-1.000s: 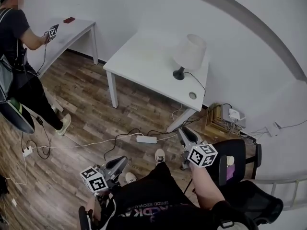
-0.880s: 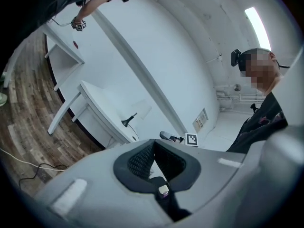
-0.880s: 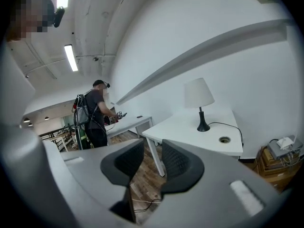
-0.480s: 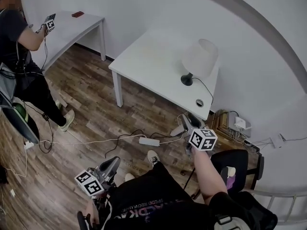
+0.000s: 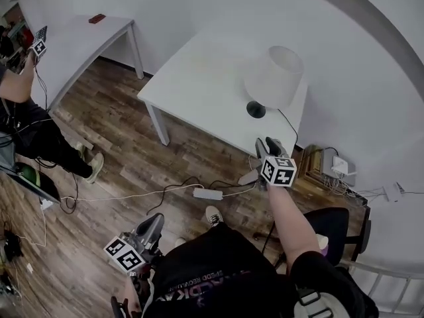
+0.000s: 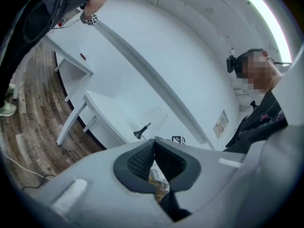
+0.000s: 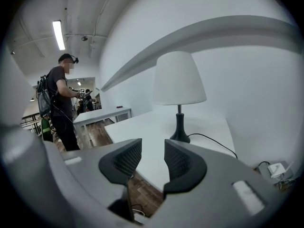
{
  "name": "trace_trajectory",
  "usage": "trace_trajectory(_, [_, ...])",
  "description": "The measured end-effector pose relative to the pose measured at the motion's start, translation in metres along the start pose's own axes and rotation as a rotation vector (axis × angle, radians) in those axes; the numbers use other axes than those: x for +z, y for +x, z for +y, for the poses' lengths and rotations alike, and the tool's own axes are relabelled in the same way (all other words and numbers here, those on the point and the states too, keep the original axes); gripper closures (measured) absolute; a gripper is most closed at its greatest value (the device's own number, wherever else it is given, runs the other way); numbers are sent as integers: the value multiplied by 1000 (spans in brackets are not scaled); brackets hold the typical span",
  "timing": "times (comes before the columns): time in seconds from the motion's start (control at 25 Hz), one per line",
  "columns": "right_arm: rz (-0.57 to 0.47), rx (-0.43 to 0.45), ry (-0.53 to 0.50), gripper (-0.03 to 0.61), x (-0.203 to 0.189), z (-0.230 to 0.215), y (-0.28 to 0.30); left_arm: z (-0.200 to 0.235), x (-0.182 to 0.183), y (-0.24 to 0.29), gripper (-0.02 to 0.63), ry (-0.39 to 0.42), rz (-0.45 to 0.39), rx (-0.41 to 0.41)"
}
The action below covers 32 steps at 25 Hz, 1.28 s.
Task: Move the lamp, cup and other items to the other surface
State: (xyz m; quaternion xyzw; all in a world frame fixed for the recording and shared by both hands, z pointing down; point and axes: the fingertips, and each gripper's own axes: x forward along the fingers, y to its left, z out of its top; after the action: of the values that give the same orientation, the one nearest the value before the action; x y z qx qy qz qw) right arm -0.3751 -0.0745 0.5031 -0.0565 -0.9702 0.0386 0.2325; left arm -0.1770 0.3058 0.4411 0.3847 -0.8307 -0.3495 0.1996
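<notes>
1. If grabbed at the shade, likely to tip or crush: lamp (image 5: 273, 78) upright at table's (image 5: 192, 71) wall end, on a narrow stem and small base.
2. Could snag by cord (image 7: 208, 135) trailing off the edge; needs slack first.
3. Right gripper (image 5: 267, 142): just been opening, jaws apart, empty, short of lamp. Left gripper (image 5: 155, 221): closed on nothing, low by the lap.
4. No brand legible; only square markers on cubes, shirt print unreadable.
</notes>
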Motion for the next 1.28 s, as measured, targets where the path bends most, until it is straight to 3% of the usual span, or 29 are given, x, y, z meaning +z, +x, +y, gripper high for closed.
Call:
trace_trajectory(0.36, [41, -13, -93, 420, 12, -61, 85, 2, 1, 52, 613, -43, 7, 46])
trace_trajectory(0.56, [49, -25, -85, 403, 16, -82, 127, 5, -5, 74, 614, -71, 31, 75])
trace_trajectory(1.04, [-23, -21, -37, 350, 28, -98, 192, 17, -23, 81, 614, -138, 101, 184])
trace_trajectory(1.28, [-43, -19, -47, 353, 32, -101, 210, 22, -39, 88, 614, -182, 144, 213])
